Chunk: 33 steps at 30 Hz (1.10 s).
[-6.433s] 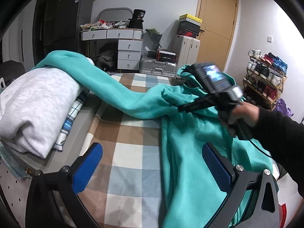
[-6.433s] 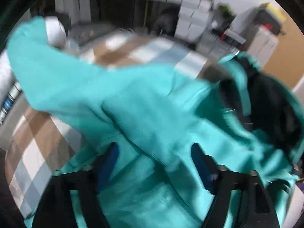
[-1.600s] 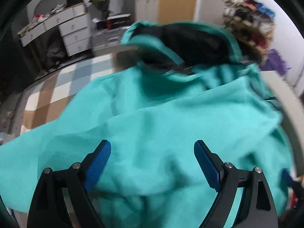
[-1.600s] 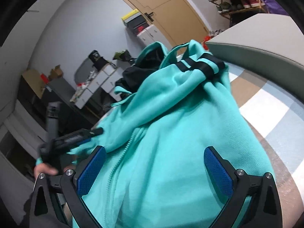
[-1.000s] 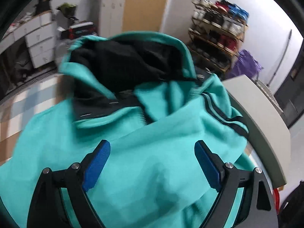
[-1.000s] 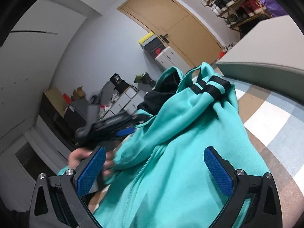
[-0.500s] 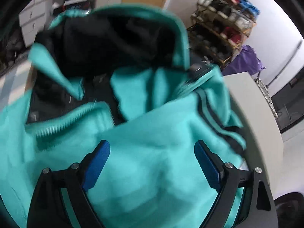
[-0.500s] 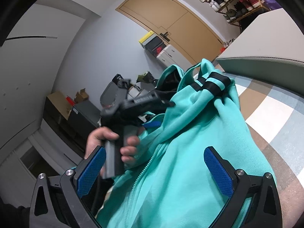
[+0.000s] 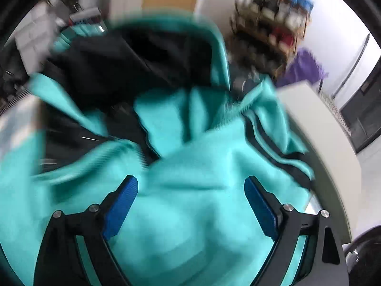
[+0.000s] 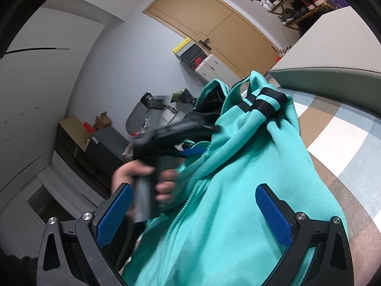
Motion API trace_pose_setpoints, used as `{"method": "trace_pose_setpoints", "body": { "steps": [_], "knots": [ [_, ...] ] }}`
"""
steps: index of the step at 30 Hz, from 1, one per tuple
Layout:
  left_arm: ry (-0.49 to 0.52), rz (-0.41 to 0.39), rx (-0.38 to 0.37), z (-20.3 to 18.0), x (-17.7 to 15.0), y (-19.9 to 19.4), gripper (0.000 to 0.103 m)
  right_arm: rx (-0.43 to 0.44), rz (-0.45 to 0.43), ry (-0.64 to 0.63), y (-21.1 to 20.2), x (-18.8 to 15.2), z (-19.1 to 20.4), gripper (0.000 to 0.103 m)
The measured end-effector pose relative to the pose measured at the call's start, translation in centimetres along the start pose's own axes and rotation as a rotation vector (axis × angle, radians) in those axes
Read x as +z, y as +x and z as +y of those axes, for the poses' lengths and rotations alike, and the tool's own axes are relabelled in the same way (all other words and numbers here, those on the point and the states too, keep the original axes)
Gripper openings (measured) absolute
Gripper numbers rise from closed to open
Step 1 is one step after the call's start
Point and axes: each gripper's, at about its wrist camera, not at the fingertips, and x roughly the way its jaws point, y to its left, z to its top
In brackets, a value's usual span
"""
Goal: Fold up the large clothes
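Note:
A teal zip hoodie (image 9: 190, 214) with a black-lined hood (image 9: 133, 57) and black-striped cuff (image 9: 273, 143) lies bunched on the checked bed. My left gripper (image 9: 190, 197) is open just above the teal fabric, fingers apart, holding nothing. In the right wrist view the hoodie (image 10: 238, 202) fills the lower middle, its zipper (image 10: 188, 202) running up toward the hood. My right gripper (image 10: 194, 209) is open over the hoodie body. The left gripper (image 10: 190, 143) shows there too, hand-held, reaching in near the hood and striped cuff (image 10: 264, 104).
The checked bedspread (image 10: 338, 138) shows at right. A grey-white footboard (image 9: 316, 128) edges the bed, also in the right wrist view (image 10: 333, 54). A shoe rack (image 9: 266, 23), a wooden door (image 10: 219, 23) and drawer units (image 10: 207, 69) stand beyond.
The left gripper has swung from the sleeve across the hoodie body toward the hood and striped cuff. The right gripper has stayed nearly still over the hoodie.

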Motion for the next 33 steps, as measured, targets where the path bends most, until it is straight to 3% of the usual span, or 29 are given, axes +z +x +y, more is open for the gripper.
{"method": "trace_pose_setpoints", "body": {
  "steps": [2,3,7,12,14,17,20,22,26,29,33],
  "knots": [
    [-0.026,-0.126,0.142,1.1,-1.4,-4.7,0.088,0.001,0.0,0.001,0.0,0.0,0.0,0.103],
    [-0.041,-0.171,0.169,2.1,-2.4,-7.6,0.088,0.005,-0.001,0.002,-0.1,0.0,-0.1,0.103],
    [-0.161,-0.297,0.14,7.1,-6.8,-16.5,0.089,-0.001,0.004,0.007,0.1,0.0,-0.1,0.103],
    [-0.414,-0.332,0.044,14.8,-13.1,-25.5,0.089,-0.001,0.002,0.018,0.0,-0.1,-0.2,0.103],
    [-0.574,-0.345,0.081,18.8,-16.1,-28.8,0.089,-0.004,0.004,0.018,0.1,-0.1,-0.2,0.103],
    [-0.711,-0.417,0.16,22.4,-18.3,-32.0,0.09,-0.023,0.017,0.008,0.3,-0.1,0.0,0.103],
    [-0.752,-0.492,0.235,26.6,-20.1,-35.7,0.097,-0.059,0.036,0.002,0.6,-0.1,0.3,0.103],
    [-0.796,-0.552,0.186,29.9,-20.7,-37.6,0.099,-0.085,0.076,-0.011,1.2,-0.1,0.8,0.103],
    [-0.963,-0.517,-0.083,36.0,-20.2,-36.3,0.101,-0.065,0.088,-0.03,1.6,-0.1,2.5,0.103],
    [-1.026,-0.532,-0.106,37.3,-20.1,-36.0,0.101,-0.013,0.101,-0.017,2.5,0.1,3.5,0.103],
    [-1.07,-0.521,-0.128,37.7,-20.4,-35.5,0.101,-0.036,0.11,-0.031,4.0,-0.4,3.4,0.103]
  ]
}}
